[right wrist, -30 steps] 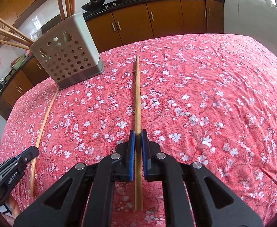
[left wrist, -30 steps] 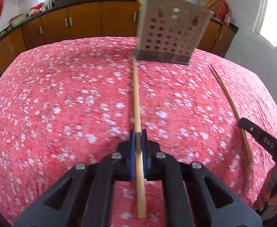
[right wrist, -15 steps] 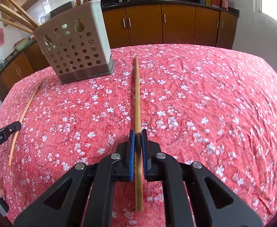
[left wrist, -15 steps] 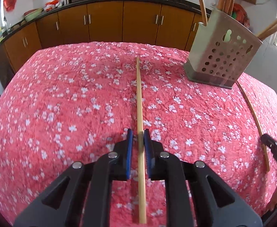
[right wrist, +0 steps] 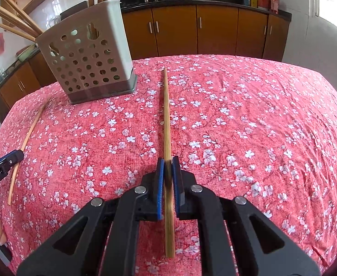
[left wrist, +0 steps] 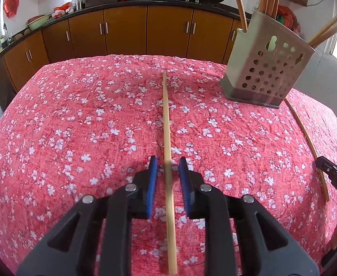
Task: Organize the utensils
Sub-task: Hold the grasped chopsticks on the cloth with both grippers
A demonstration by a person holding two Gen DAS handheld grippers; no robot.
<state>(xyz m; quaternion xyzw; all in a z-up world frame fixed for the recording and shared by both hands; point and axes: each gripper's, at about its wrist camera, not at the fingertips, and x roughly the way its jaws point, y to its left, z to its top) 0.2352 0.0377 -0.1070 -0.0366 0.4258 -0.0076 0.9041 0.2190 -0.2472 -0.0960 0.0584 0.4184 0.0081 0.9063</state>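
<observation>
Left fingers (left wrist: 167, 170) opening, apart around one chopstick (left wrist: 167, 124) — right fingers (right wrist: 168, 168) clamped on another chopstick (right wrist: 167, 115), both angled tableward.

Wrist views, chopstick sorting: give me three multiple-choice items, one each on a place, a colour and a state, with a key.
1. In the left wrist view, the perforated holder stands:
A. far right
B. far left
C. off the table

2. The tablecloth is:
A. plain blue
B. red with white blossoms
C. green checked

3. The right hand-held gripper is:
A. empty
B. wide open
C. shut on a chopstick

Key:
1 A, it stands at the table's far right edge.
2 B, white flowers cover the red cloth.
3 C, its blue pads press the chopstick, whereas the left hand-held gripper is opening around its own chopstick.
</observation>
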